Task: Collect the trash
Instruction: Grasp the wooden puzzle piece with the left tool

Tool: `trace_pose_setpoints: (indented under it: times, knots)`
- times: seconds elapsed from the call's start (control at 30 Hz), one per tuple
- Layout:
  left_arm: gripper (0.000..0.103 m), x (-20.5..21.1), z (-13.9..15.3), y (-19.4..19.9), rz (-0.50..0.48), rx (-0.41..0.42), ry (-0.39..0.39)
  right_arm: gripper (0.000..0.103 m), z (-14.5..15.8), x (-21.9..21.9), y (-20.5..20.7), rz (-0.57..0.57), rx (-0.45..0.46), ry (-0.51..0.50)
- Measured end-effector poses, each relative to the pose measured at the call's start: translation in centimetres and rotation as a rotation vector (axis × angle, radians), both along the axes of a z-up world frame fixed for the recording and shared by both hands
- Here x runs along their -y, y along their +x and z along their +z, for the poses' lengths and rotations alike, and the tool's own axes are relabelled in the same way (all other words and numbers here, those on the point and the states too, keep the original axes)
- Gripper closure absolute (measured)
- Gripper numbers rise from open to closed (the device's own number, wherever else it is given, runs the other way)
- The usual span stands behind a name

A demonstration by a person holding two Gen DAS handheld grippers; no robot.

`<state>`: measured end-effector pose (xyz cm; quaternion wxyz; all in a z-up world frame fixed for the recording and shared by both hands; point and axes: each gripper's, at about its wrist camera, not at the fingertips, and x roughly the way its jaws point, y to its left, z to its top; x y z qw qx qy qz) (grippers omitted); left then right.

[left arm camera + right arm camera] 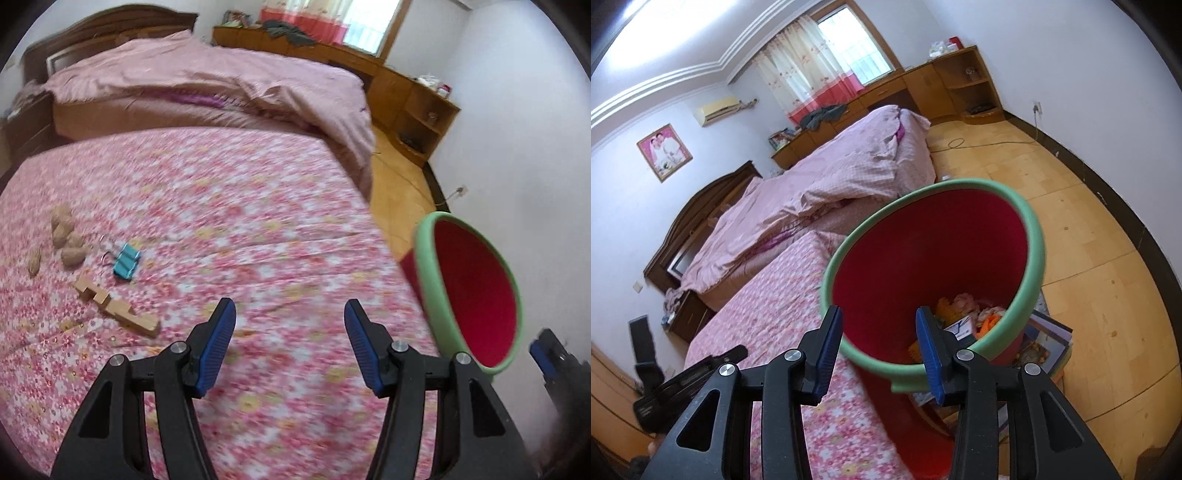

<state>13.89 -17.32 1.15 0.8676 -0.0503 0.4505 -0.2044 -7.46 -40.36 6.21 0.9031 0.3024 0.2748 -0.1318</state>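
A red bin with a green rim (934, 258) stands on the floor beside the bed; it also shows in the left wrist view (469, 288). Scraps of trash (964, 314) lie at its bottom. My right gripper (879, 332) is open and empty, just above the bin's near rim. My left gripper (290, 325) is open and empty over the flowered pink bedspread (221, 206). On the bedspread, left of it, lie several walnuts (64, 236), a blue binder clip (125, 262) and a notched wooden piece (114, 306).
A pink quilt (221, 85) is bunched at the far half of the bed. Wooden cabinets (410, 99) line the far wall. Books or magazines (1045, 343) lie on the wooden floor (1071, 221) beside the bin.
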Motion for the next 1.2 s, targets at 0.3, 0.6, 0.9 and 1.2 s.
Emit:
trace_pose_setpoints:
  times: [0.3,0.6,0.9,1.2]
  knots:
    - [0.042,-3.8,-1.5,0.7,0.083,-0.055,0.0,0.061,-0.6,-2.0,1.3,0.054,-0.021,0.009]
    - [0.042,-9.3,-1.5,0.1,0.154,-0.073,0.002,0.061,-1.0,-3.3,1.8,0.084,-0.037,0.025]
    - [0.042,-13.2,-0.6,-0.1,0.201,-0.045,0.043,0.061,-1.4,-5.5,2.7,0.141,-0.05,0.04]
    - [0.056,-10.7,-1.9,4.0,0.129,-0.018,0.179,0.061,-1.3,-6.8,2.9,0.153,-0.074,0.018]
